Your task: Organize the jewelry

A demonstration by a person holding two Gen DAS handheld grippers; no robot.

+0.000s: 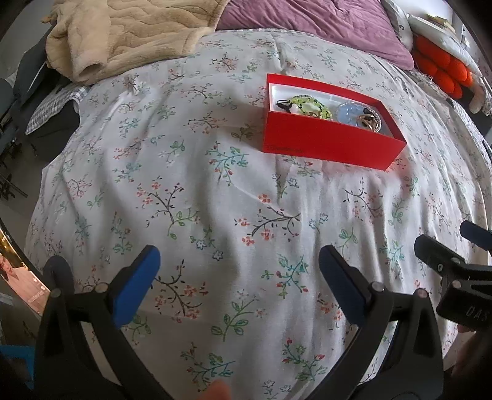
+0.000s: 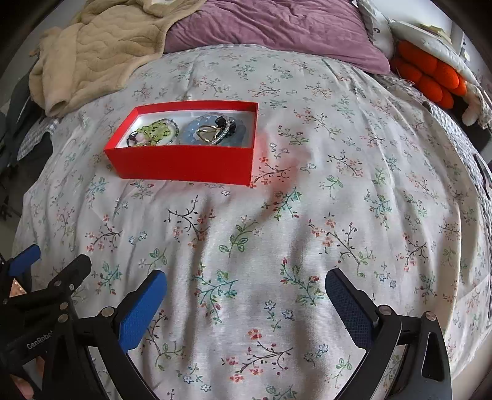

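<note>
A red open box [image 1: 326, 144] [image 2: 184, 166] sits on the floral bedsheet [image 1: 184, 184] [image 2: 307, 215]. Inside lie a green bead bracelet [image 1: 310, 106] [image 2: 153, 132], a pale blue bead bracelet [image 1: 350, 112] [image 2: 190, 135] and gold and silver pieces [image 1: 369, 121] [image 2: 212, 130]. My left gripper [image 1: 240, 264] is open and empty, low over the sheet, well short of the box. My right gripper [image 2: 246, 286] is open and empty, also short of the box. Each gripper shows at the edge of the other's view [image 1: 446, 252] [image 2: 46, 270].
A beige blanket [image 1: 123, 37] [image 2: 101, 52] lies at the back left, a purple pillow [image 1: 307, 21] [image 2: 276, 27] at the back. An orange plush [image 1: 439, 67] [image 2: 430, 77] sits at the back right. The bed drops off at the left edge.
</note>
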